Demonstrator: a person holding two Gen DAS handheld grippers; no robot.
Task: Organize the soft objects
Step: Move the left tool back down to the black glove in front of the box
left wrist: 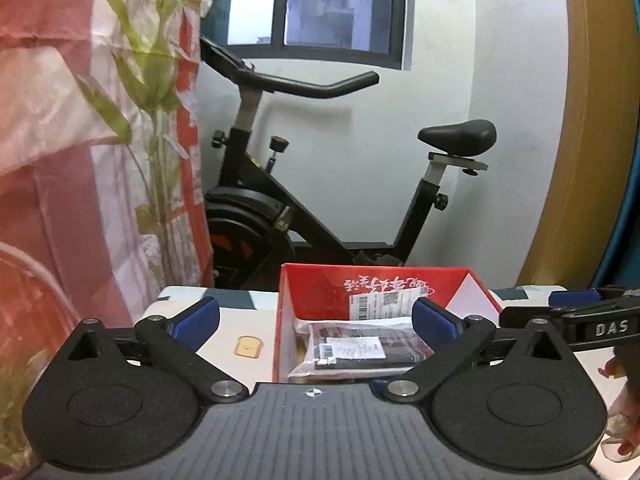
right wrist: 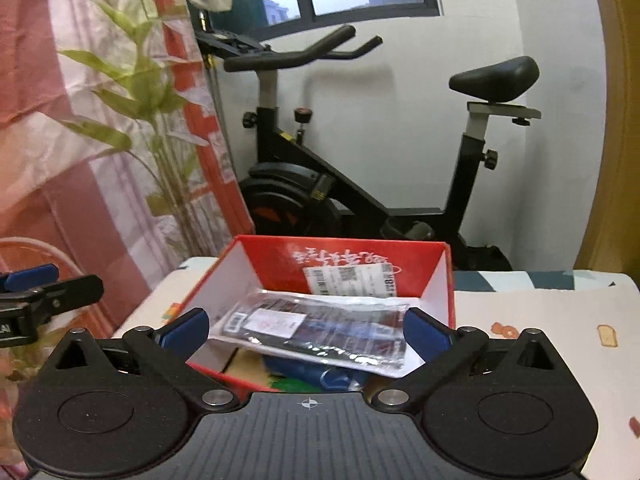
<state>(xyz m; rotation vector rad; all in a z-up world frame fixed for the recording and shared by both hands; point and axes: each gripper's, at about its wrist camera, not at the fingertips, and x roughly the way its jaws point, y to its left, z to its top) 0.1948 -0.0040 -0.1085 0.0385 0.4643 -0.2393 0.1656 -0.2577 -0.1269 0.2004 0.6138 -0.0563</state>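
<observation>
Both grippers hovered at the near edge of a table (right wrist: 540,312) covered in a pale printed cloth, each pointing toward a red cardboard box (left wrist: 320,284) that stood open on it. The left gripper (left wrist: 316,320) had its blue-padded fingers (left wrist: 198,318) spread wide with nothing between them, the gap framing the box's near left side. The right gripper (right wrist: 306,330) was likewise spread wide and empty, its pads (right wrist: 426,338) standing on either side of the box opening as seen from the right wrist view. Inside the box lay a clear plastic packet (right wrist: 316,328) holding dark folded fabric with white labels (the soft object of the task), resting tilted on top of a blue item (right wrist: 320,372) that was only partly visible. A white shipping label (right wrist: 352,278) was stuck on the box's far inner wall beneath printed white characters. On the cloth just left of the box, a small toast-shaped print (left wrist: 249,347) showed. Beyond the table's far edge stood a black exercise bike (left wrist: 320,200) against a white wall, under a dark-framed window (left wrist: 320,4). At the left hung a pink and white curtain (left wrist: 60,140), with a green leafy plant (left wrist: 156,92) in front of it. In the left wrist view, the other gripper's arm entered from the right.
</observation>
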